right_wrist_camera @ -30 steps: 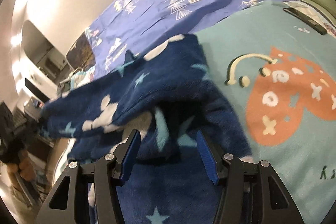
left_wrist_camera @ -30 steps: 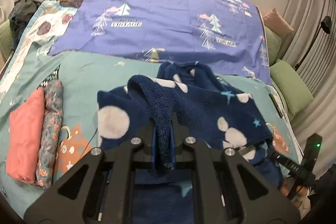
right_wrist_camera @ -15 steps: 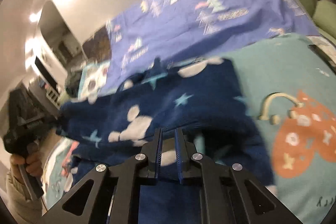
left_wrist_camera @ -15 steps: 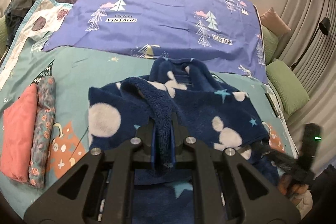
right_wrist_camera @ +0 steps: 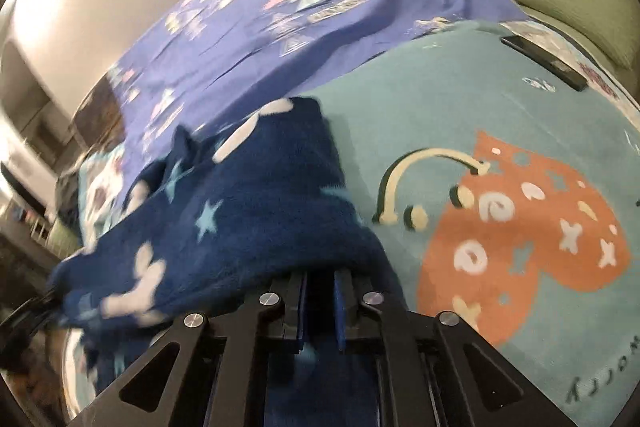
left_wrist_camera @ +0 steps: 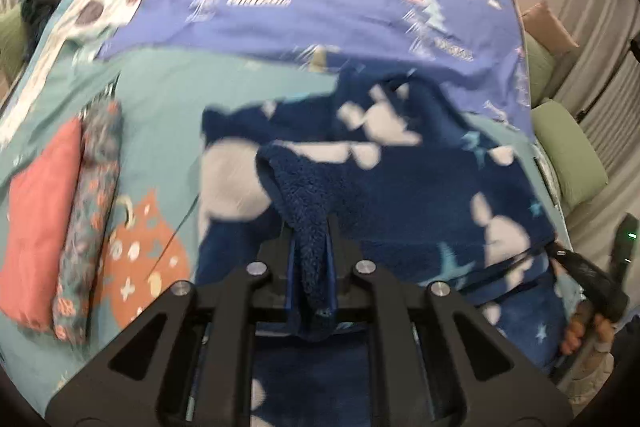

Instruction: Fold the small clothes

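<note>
Dim indoor light, motion blur across both views, bright wall glare at 10 o'clock in right view, fisheye bending, dark vignette at edges

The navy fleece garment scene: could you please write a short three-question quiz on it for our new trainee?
1. True or false: the left gripper is shut on the navy fleece garment.
2. Which lies nearest the bed's left edge? A) coral folded cloth B) floral folded cloth C) green pillow
3. Fill in: the right gripper is shut on the ____ garment.

Key: 1 true; 2 A; 3 navy fleece.
</note>
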Motion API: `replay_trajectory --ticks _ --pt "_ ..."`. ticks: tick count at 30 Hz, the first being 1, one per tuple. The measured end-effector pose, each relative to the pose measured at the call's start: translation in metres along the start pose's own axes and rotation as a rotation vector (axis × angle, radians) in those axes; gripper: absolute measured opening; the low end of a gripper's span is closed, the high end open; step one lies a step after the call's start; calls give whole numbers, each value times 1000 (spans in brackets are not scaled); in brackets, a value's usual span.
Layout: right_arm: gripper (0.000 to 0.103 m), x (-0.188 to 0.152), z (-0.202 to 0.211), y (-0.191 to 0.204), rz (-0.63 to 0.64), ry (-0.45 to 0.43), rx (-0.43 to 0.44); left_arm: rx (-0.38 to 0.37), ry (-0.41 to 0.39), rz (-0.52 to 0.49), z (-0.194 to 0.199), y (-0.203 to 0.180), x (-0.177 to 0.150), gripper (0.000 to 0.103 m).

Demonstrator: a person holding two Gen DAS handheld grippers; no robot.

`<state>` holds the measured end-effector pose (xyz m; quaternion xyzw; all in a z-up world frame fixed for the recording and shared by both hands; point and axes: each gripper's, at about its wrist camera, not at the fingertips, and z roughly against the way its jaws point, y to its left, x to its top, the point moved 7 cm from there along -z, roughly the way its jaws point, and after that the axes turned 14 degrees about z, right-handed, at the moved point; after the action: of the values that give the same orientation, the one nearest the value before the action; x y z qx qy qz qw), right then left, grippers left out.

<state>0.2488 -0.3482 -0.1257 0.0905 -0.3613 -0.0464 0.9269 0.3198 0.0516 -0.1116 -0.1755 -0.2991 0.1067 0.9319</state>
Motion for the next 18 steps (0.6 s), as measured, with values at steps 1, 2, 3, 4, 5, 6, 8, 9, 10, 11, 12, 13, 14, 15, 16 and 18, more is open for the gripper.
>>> replay_trajectory --ticks 1,2,3,4,5,6,8,9,10,11,12,13,14,15,16,18 --pt "12 -2 5 2 14 -5 -1 -4 13 13 -3 5 -3 16" --pt "13 -3 12 2 31 -7 -12 -6 24 26 -5 10 -5 18" --pt "14 -3 18 -1 41 -15 -26 -6 26 31 -5 12 -6 19" --pt "15 -2 28 -2 52 -39 -44 -8 22 36 -2 14 -6 19" --pt "16 -1 36 0 54 -57 -53 -16 19 37 1 13 -6 22" --pt "17 2 44 0 49 -81 -61 -24 11 37 6 12 -5 24" --pt "21 10 53 6 49 -121 -39 -29 -8 44 12 12 -2 39" --pt "23 16 51 10 61 -126 -22 -25 -18 53 15 12 0 52" --pt "24 19 48 21 90 -121 16 -18 -23 62 15 13 2 58" --pt "25 20 43 29 106 -107 44 -17 -19 66 13 15 2 62" --pt "26 19 40 34 112 -96 63 -24 8 75 7 15 0 63" --pt "27 16 35 41 116 -83 86 -32 32 81 2 16 -1 63" --pt "27 13 27 50 122 -62 113 -39 73 94 -9 16 -5 63" --pt "29 9 19 57 128 -42 130 -29 103 103 -20 17 -8 58" --pt "30 6 13 59 131 -30 135 -15 107 97 -24 17 -10 44" --pt "30 -4 -3 57 135 16 104 -10 107 61 -29 9 -11 10"
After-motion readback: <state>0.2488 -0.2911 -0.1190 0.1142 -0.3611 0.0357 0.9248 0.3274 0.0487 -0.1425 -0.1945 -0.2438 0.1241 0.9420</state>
